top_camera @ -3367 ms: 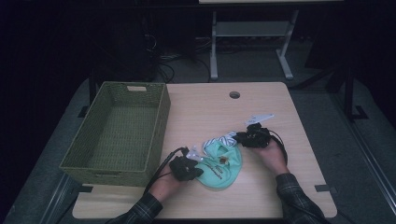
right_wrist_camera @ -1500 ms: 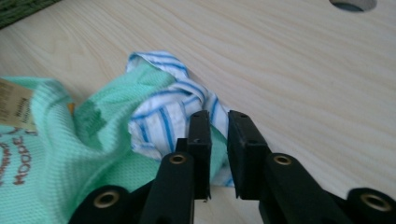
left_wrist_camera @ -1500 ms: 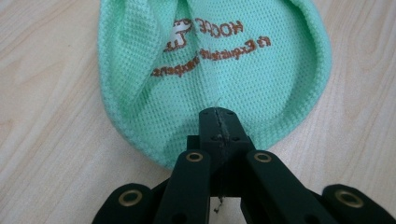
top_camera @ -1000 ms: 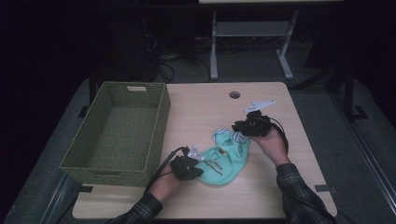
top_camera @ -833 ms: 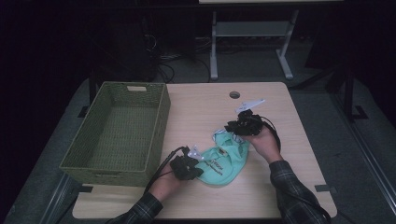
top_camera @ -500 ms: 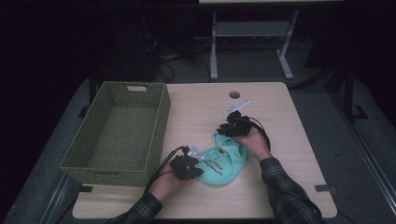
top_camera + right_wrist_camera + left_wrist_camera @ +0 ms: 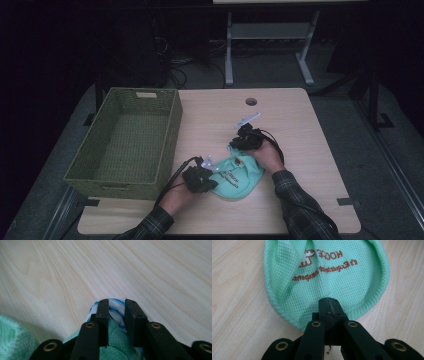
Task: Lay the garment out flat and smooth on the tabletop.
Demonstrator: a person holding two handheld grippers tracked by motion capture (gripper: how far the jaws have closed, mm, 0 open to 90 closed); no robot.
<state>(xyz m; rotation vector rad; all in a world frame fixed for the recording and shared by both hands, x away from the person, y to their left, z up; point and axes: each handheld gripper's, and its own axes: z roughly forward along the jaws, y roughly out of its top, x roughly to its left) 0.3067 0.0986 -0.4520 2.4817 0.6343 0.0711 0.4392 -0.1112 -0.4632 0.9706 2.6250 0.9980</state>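
While my left tool (image 7: 329,305) stays clenched on the green cloth's (image 7: 237,175) 9 o'clock edge, my right tool (image 7: 116,310) grips its striped 12 o'clock corner, near the worktop's (image 7: 300,130) centre.

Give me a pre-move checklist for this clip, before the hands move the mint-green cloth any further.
1. Left gripper clamped on the mint-green waffle-weave cloth: ok, jaws closed on its near edge.
2. Right gripper holding cloth: ok, green fabric and a blue-and-white striped piece sit between its jaws.
3. Cloth lying flat: not ok, it is bunched and folded on the light wooden table.
4. Green woven basket ready to receive: ok, nothing visible inside.
5. Trailing cables free of the cloth: cannot tell.
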